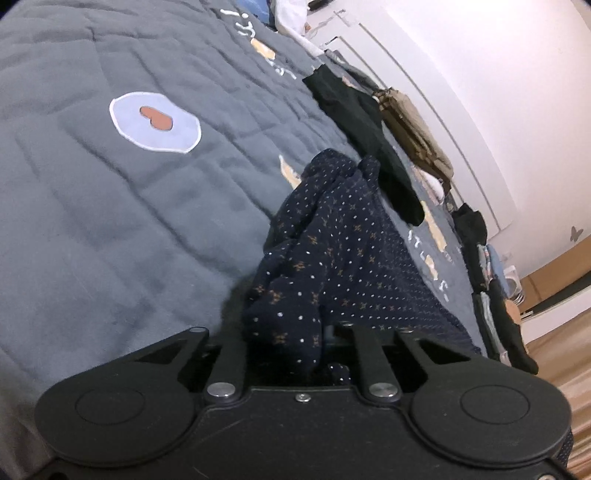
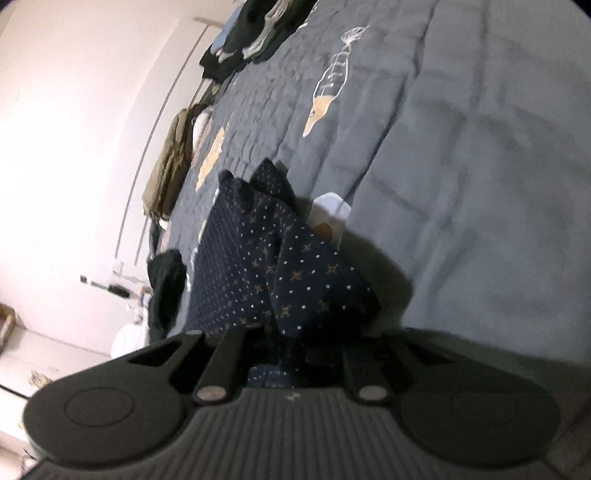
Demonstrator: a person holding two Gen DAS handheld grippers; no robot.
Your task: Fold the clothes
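Cloth of dark navy with small white dots and tan crosses [image 1: 332, 258] bunches up right in front of the left gripper [image 1: 295, 343], its folds rising from between the black fingers and spreading ahead over the bed. The jaws stand nearly together, pinched on a thick roll of that cloth. The same garment [image 2: 280, 266] fills the middle of the right wrist view, where the right gripper [image 2: 291, 350] is likewise clamped on a gathered edge, the cloth running down between its fingers and out of sight behind the body of the tool. Its fingertips are hidden by the folds.

Under the garment lies a grey quilted bedspread [image 1: 110, 206], stitched in squares. Ahead and to the left of the left gripper sits a pale oval patch with a brown shape in it [image 1: 155, 122]. Ahead and to the right of it a black garment [image 1: 369, 140] stretches along the bedspread, with an olive one [image 1: 413, 133] just beyond, near the white wall [image 1: 498, 92]. From the right gripper, a fish skeleton drawing [image 2: 332, 77] shows ahead on the bedspread, the olive garment [image 2: 166, 170] lies to the left, and a heap of dark clothes [image 2: 251, 33] sits far ahead.
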